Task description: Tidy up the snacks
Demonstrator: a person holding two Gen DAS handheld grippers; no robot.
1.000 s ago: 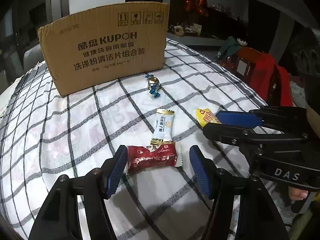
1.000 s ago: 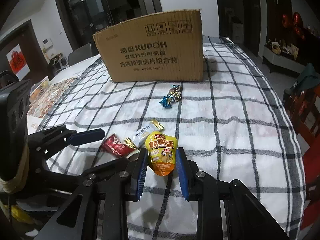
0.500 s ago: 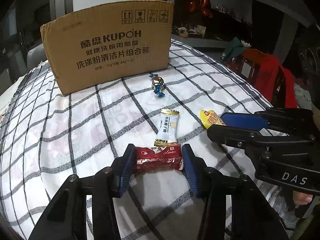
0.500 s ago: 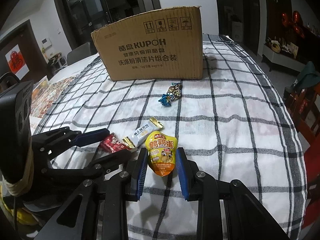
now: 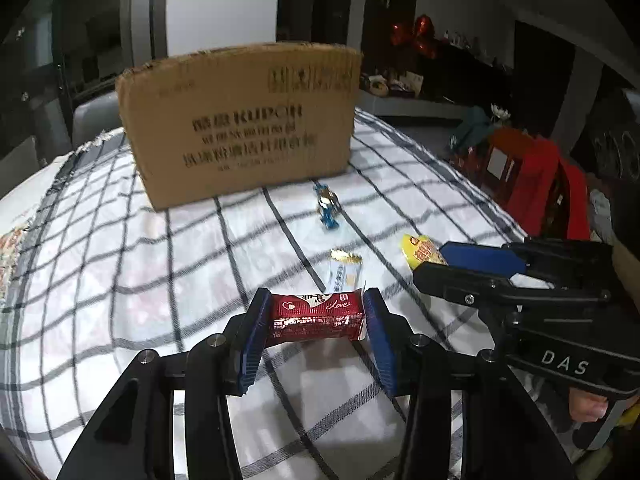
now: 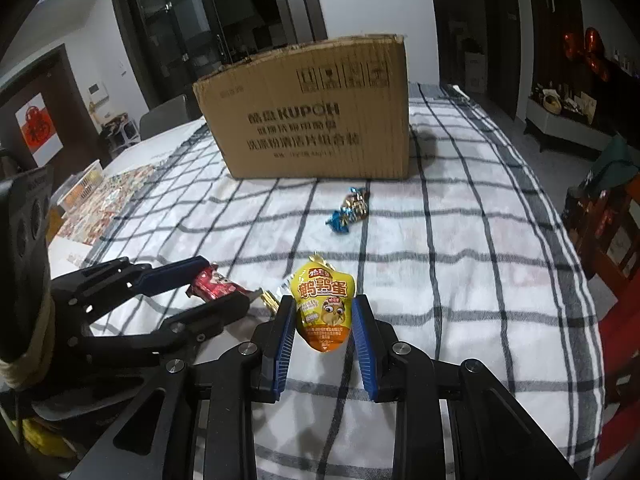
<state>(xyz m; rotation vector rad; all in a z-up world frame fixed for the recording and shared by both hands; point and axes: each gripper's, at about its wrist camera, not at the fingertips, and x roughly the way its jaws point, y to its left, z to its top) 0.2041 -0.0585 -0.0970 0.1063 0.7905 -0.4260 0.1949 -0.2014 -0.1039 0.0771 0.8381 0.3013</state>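
Note:
My left gripper (image 5: pixel 317 297) is shut on a red snack packet (image 5: pixel 316 316), pads pressing on its two ends, and the packet hangs just above the checked cloth. Behind it a white snack bar (image 5: pixel 342 272) lies flat. My right gripper (image 6: pixel 323 301) is shut on a yellow pouch (image 6: pixel 324 308) with an owl print, held upright low over the cloth. From the right wrist, the left gripper (image 6: pixel 224 282) with the red packet (image 6: pixel 214 284) shows at the left. A blue-wrapped candy (image 6: pixel 350 212) lies in front of the cardboard box (image 6: pixel 312 120), whose inside is hidden.
The table wears a white cloth with dark checks (image 6: pixel 460 264); its edge falls away at the right. Red chairs (image 5: pixel 540 184) stand beyond that edge. A plastic basket (image 6: pixel 80 184) and printed sheets (image 6: pixel 108 208) lie at the far left.
The left jaws have come together on the red packet and lifted it a little off the cloth. The right gripper still holds the yellow pouch in the same spot.

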